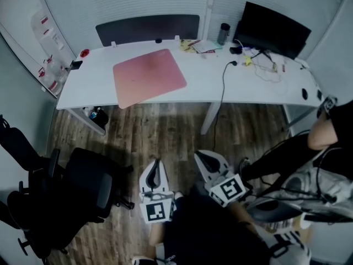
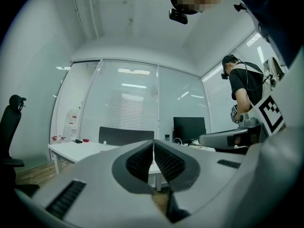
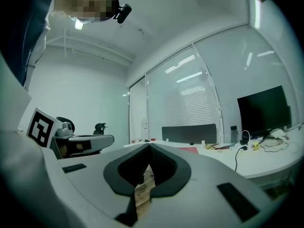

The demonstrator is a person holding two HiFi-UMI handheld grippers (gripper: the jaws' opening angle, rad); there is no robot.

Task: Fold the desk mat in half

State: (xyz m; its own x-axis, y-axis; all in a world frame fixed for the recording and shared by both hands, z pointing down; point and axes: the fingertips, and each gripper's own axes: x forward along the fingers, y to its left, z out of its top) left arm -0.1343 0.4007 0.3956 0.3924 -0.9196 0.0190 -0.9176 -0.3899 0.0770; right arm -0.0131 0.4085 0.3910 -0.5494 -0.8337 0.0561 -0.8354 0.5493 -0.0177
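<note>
Pink desk mat lies flat and unfolded on the table at twelve o'clock. The left tool and right tool, both closed and empty, hang well short of it. The next move is probably to approach and open at an edge.

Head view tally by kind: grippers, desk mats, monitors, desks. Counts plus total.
grippers: 2 (left gripper, right gripper)
desk mat: 1
monitor: 1
desk: 1
Total: 5
</note>
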